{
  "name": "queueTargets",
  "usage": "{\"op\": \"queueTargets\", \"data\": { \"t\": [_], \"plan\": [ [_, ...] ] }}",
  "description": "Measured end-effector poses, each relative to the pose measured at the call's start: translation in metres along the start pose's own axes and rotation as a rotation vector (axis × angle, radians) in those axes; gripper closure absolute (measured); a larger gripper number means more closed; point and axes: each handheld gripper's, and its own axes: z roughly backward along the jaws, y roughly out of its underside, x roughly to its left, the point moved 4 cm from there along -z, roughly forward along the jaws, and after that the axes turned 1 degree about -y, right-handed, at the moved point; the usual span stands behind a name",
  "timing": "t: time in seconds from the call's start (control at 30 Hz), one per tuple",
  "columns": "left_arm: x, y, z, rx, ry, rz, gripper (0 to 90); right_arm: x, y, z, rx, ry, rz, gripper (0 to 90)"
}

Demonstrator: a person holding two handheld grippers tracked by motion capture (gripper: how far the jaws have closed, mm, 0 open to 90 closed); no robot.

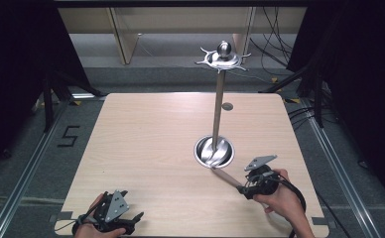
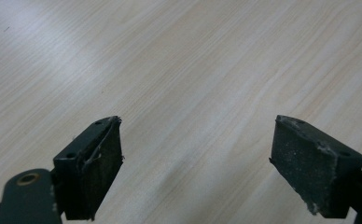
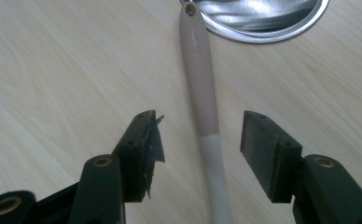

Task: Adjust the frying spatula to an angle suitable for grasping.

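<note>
While the two-tone utensil handle [image 3: 206, 116] lies flat on the table [image 1: 146, 144], tip touching the steel stand's dish [image 3: 281, 32], my right gripper [image 3: 200, 149] straddles it, pads not pinching; lifting remains. My left gripper [image 2: 195, 158] rests spread, empty.

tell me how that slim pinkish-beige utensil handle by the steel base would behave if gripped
The slim pinkish-beige utensil handle looks rigid, so probably won't flop. Its rounded, smooth surface may slip or roll between the right gripper pads. It seems light.
</note>
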Motion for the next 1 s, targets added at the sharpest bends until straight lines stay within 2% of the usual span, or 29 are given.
{"op": "queueTargets", "data": {
  "t": [0.03, 0.07, 0.17, 0.2, 0.37, 0.4, 0.53, 0.67, 0.73, 0.8, 0.9, 1.0],
  "plan": [
    [0.0, 0.0, 0.0, 0.0, 0.0, 0.0, 15.9, 0.0, 0.0, 0.0, 0.0, 0.0, 0.0, 48.4],
    [0.0, 0.0, 0.0, 0.0, -0.002, -0.003, 15.9, -0.002, -0.003, -0.005, 0.029, 0.007, 0.009, 50.3],
    [0.0, 0.0, 0.0, -0.004, 0.001, 0.001, 15.9, -0.001, -0.006, -0.011, 0.057, 0.005, 0.02, 52.0],
    [0.0, 0.0, 0.0, -0.004, 0.001, 0.001, 15.9, -0.002, -0.008, -0.014, 0.065, 0.008, 0.046, 52.4],
    [0.0, 0.0, 0.0, -0.01, -0.006, 0.007, 15.9, 0.0, -0.014, -0.021, 0.097, -0.005, 0.037, 54.1],
    [0.0, 0.0, 0.001, -0.007, -0.004, 0.001, 15.9, -0.002, -0.017, -0.024, 0.116, 0.01, 0.063, 55.1],
    [0.0, 0.0, 0.001, 0.0, 0.002, -0.007, 15.9, -0.003, -0.021, -0.032, 0.136, 0.019, 0.063, 57.5],
    [0.0, 0.0, 0.001, 0.001, 0.003, -0.009, 15.9, -0.005, -0.023, -0.04, 0.17, 0.03, 0.096, 60.0],
    [0.0, 0.0, 0.0, -0.003, -0.006, -0.005, 15.9, -0.006, -0.025, -0.042, 0.177, 0.014, 0.105, 61.7],
    [0.0, 0.0, 0.001, -0.004, 0.0, -0.003, 15.9, -0.007, -0.026, -0.044, 0.187, 0.02, 0.116, 62.3],
    [0.0, 0.0, 0.001, 0.0, 0.003, -0.008, 15.9, -0.007, -0.027, -0.048, 0.19, 0.026, 0.102, 63.3],
    [0.0, 0.0, 0.001, 0.0, 0.003, -0.007, 15.9, -0.009, -0.027, -0.049, 0.214, 0.038, 0.11, 64.8]
  ]
}}
